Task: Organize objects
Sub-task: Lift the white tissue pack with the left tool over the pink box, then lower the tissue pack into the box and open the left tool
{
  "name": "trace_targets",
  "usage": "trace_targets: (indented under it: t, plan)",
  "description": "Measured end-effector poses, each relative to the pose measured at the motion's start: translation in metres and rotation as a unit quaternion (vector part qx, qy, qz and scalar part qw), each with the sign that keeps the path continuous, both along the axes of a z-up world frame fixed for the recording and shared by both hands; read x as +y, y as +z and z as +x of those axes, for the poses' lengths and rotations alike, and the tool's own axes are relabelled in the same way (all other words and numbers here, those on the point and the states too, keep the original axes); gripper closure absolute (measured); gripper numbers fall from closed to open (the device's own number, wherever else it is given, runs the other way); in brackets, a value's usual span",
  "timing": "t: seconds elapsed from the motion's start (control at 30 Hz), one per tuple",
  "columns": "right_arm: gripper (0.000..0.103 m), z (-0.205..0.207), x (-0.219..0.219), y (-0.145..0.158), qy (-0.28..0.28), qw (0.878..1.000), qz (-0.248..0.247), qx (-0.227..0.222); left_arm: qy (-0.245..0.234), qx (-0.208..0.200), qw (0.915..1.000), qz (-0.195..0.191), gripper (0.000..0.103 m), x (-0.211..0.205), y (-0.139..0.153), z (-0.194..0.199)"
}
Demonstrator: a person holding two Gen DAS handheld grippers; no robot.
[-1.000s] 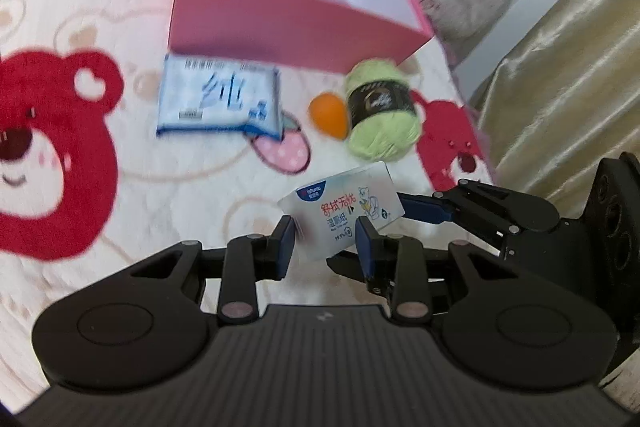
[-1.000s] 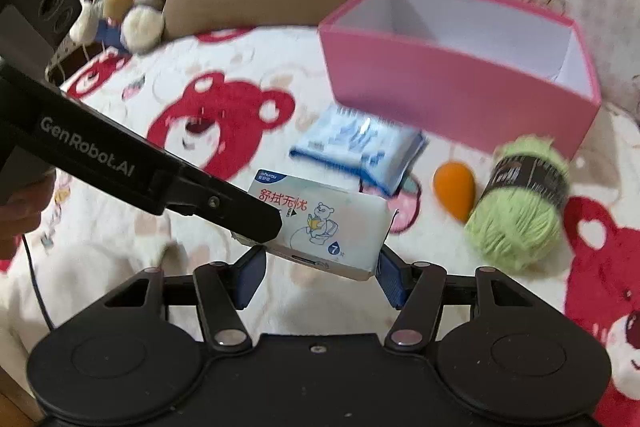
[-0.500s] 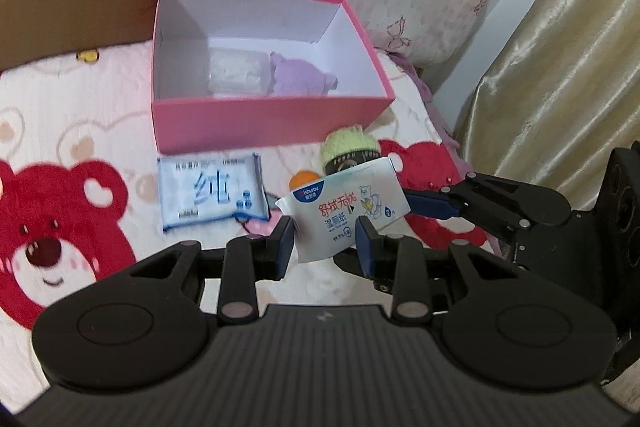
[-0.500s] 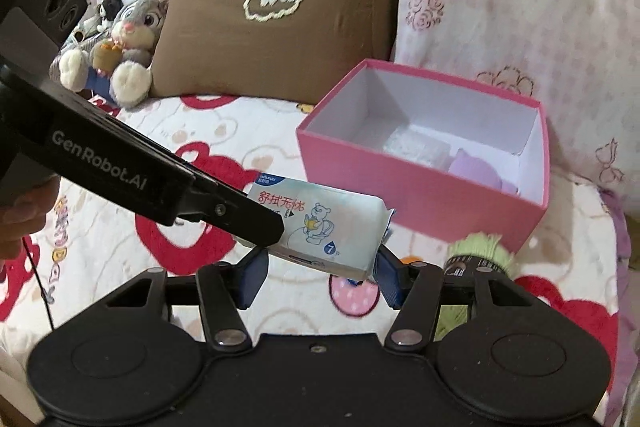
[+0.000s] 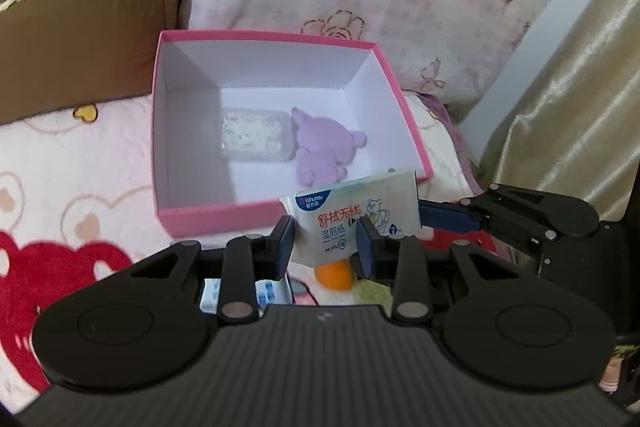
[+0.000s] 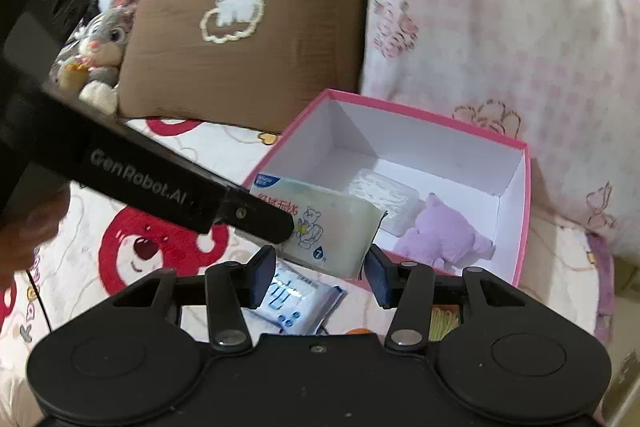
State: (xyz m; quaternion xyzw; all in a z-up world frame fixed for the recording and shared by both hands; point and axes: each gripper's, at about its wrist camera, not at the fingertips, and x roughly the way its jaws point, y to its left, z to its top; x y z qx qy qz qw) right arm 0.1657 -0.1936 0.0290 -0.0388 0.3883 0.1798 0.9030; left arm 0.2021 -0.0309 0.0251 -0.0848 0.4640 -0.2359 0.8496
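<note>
wipes pack (image 5: 352, 219): held in air at near wall of pink box (image 5: 224, 215), lined up for drop-in
left gripper (image 5: 326, 241): fingers clamped on pack's end
right gripper (image 6: 318, 271): fingers flank other end; contact unclear
</note>
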Motion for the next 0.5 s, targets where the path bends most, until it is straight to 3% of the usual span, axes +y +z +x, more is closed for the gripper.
trace_targets:
  t: [0.17, 0.33, 0.5]
  plan:
    - [0.052, 0.031, -0.011, -0.012, -0.017, 1.000, 0.014, 0.014, 0.021, 0.020, 0.9994, -0.017, 0.069, -0.002, -0.016, 0.038]
    - [0.052, 0.071, -0.015, -0.030, -0.021, 0.997, 0.042, 0.064, 0.033, 0.051, 0.9980, 0.018, 0.069, -0.009, -0.028, 0.072]
    - [0.053, 0.106, -0.020, -0.060, -0.022, 0.989, 0.067, 0.128, 0.061, 0.117, 0.9901, 0.047, 0.069, -0.015, -0.054, 0.107]
